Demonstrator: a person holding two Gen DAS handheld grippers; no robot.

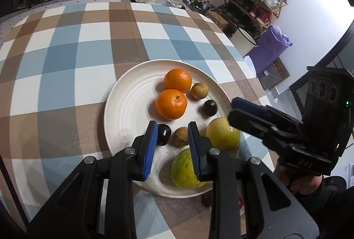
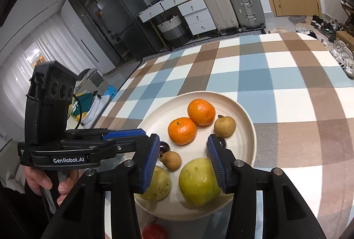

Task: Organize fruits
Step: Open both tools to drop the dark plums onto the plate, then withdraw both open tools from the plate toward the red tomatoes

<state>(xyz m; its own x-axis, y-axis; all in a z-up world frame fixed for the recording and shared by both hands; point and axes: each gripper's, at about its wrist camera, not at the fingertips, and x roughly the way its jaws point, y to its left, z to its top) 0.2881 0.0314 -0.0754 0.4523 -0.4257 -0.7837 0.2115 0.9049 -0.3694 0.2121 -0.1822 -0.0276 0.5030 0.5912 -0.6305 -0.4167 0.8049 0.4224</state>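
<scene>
Jaws first: right gripper (image 2: 183, 161) was parted and empty over the yellow-green fruit (image 2: 199, 181), left gripper (image 1: 172, 146) narrow, gripping nothing. That smooth round fruit sat at the plate's (image 2: 247, 128) 6 o'clock (two oranges (image 2: 182, 130) near 12). A nudge could've rolled it off onto the checked tablecloth (image 2: 287, 84).

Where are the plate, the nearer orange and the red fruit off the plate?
plate (image 1: 124, 106), left wrist view, bare left floor.
nearer orange (image 1: 171, 104), left wrist view, its top.
red fruit (image 2: 154, 232), right wrist view, its top.
</scene>
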